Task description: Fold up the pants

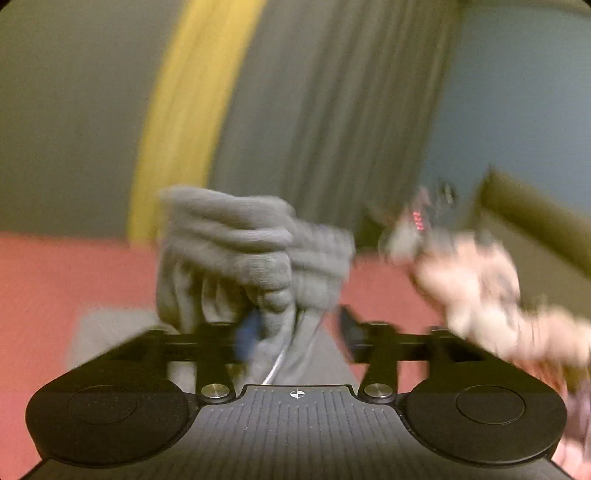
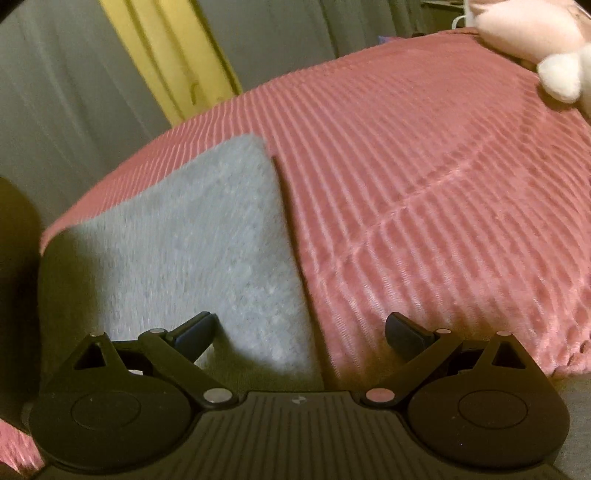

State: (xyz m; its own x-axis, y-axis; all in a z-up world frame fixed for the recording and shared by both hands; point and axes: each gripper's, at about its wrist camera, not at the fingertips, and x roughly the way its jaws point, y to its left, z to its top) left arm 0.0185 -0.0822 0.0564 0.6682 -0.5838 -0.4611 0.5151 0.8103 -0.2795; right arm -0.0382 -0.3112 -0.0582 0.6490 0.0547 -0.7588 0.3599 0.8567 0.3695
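The bed (image 2: 424, 177), under its ribbed pink cover, fills most of my right wrist view, and its right half lies bare up to the plush toy (image 2: 532, 33) in the upper right corner. Grey curtains (image 2: 55, 92) with a yellow strip hang behind, along the upper left.

The pants (image 2: 177, 236), grey and soft, lie flat on the left part of the bed in that view, one straight edge running down the middle of the frame. In my left wrist view, which is badly blurred, another part of them is bunched up in a raised heap (image 1: 236, 258) at the centre, just ahead of my fingers.

My left hand-held gripper (image 1: 295, 332) has its jaws apart; cloth sits between them, but I cannot see the pads pressing on it, so I read it as released. My right hand-held gripper (image 2: 299, 328) is spread wide and holds nothing, poised over the straight edge.

I judge the fold as under way: one section lies smooth, the bunched end has yet to be laid flat. Free room lies to the right.
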